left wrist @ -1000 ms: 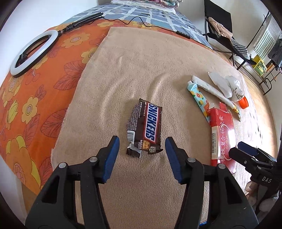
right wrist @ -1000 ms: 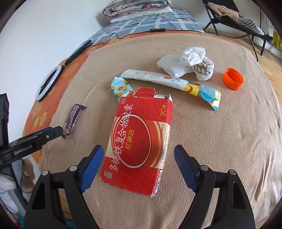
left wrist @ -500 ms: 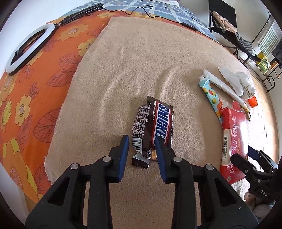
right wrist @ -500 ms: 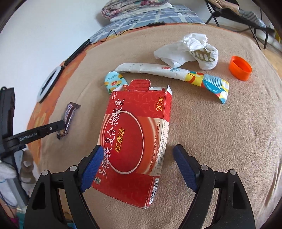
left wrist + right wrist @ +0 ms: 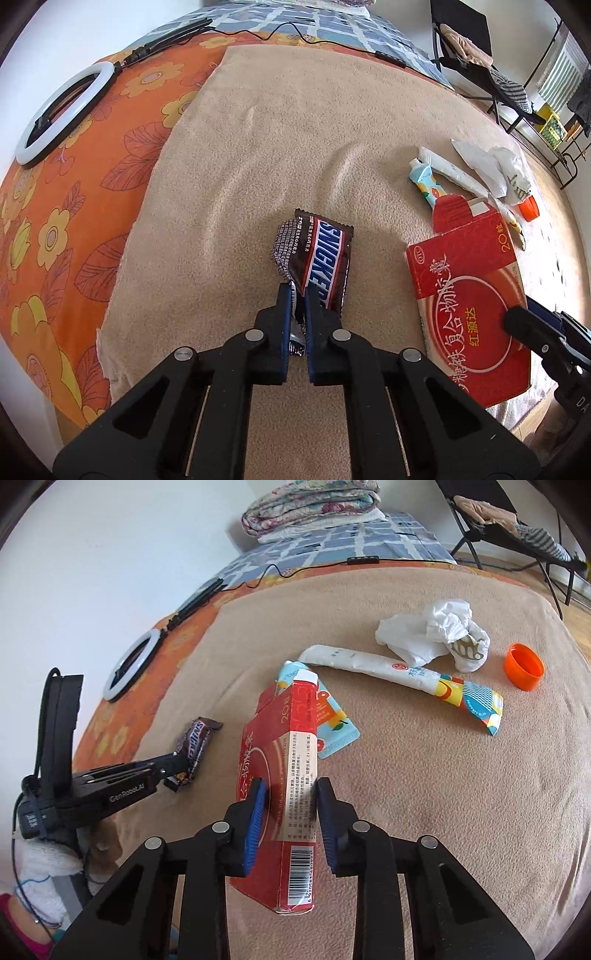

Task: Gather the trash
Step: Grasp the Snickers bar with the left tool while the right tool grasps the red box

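Note:
On the beige blanket (image 5: 295, 129) lies a brown Snickers wrapper (image 5: 317, 254). My left gripper (image 5: 297, 295) is shut on the wrapper's near end. The right wrist view shows the same grip from the side, with the left gripper (image 5: 177, 764) pinching the wrapper (image 5: 197, 738). A red cardboard box (image 5: 291, 738) with a barcode stands tipped on its long edge. My right gripper (image 5: 288, 797) is closing, and its blue pads press on both faces of the box. In the left wrist view, the red box (image 5: 465, 295) sits to the right with the right gripper (image 5: 524, 314) at its near end.
More trash lies beyond the box: a light-blue packet (image 5: 332, 716), a long white tube (image 5: 373, 662), crumpled white paper (image 5: 432, 631) and an orange cap (image 5: 524, 666). A ring light (image 5: 62, 114) rests on the orange flowered sheet at left. A folding chair (image 5: 517, 517) stands at the back right.
The left jaws have closed on the near end of the Snickers wrapper. The right jaws have closed on the red box, which has tipped from flat onto its edge.

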A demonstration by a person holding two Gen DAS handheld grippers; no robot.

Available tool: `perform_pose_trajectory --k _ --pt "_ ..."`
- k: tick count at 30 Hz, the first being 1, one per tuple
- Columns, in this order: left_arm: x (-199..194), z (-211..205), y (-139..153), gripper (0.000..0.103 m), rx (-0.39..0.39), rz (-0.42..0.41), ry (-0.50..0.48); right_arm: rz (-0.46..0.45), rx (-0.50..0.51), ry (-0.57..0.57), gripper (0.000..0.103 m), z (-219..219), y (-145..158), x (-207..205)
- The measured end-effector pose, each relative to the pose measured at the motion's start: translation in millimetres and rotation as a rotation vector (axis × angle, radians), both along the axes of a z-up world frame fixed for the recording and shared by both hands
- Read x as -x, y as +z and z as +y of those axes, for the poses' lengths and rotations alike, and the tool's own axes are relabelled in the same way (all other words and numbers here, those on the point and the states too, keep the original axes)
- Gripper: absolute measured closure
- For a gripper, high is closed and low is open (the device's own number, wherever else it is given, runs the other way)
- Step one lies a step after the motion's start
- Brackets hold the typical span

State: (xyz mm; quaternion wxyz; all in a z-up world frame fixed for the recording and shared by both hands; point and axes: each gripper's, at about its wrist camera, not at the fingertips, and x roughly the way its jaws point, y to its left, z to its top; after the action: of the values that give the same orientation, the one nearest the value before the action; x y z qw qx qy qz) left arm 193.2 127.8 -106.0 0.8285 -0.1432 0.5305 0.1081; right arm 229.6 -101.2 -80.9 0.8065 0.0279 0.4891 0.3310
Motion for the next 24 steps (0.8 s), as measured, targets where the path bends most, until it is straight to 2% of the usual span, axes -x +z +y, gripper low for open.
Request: perform_pose_trajectory --k 9,24 --pt "6.8 3.4 12.0 0.101 -0.003 -0.032 0.01 0.019 -0.03 0.029 0.082 9.6 0.2 3.8" --pt "24.5 -1.9 32.1 0.101 -0.019 -0.079 -0.01 -0.127 0.0 0.055 0.086 9.4 28.2 22.6"
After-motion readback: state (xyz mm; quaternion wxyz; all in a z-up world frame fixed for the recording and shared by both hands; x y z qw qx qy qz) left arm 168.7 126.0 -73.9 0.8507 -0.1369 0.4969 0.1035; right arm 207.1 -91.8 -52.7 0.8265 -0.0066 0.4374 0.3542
